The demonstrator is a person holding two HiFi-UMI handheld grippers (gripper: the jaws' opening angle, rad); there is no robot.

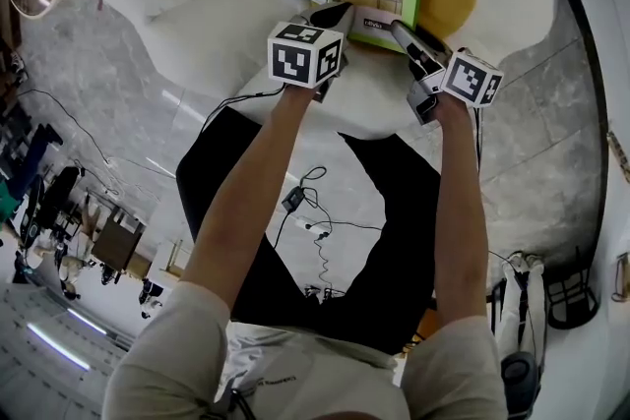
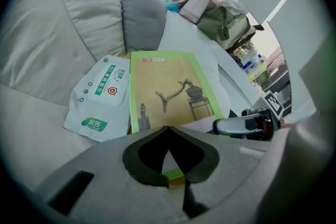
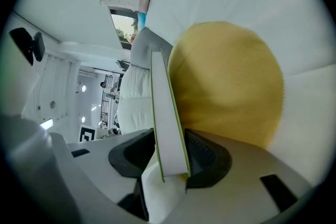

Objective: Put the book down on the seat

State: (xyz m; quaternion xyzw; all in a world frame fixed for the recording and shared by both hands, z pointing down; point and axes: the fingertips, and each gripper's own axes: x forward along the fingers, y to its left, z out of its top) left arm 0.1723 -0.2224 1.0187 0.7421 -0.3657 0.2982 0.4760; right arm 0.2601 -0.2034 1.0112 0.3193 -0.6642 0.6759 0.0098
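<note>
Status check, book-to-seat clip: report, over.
Left hand-held gripper shut, tips at near edge of book. Right hand-held gripper open, astride same edge. Book flat on seat, partly over yellow cushion; wipes pack alongside.

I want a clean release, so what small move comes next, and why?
Probably draw the right gripper back off the book: its jaws look loose around the edge, and the book seems to rest on the yellow cushion, left gripper pinching its near edge.
</note>
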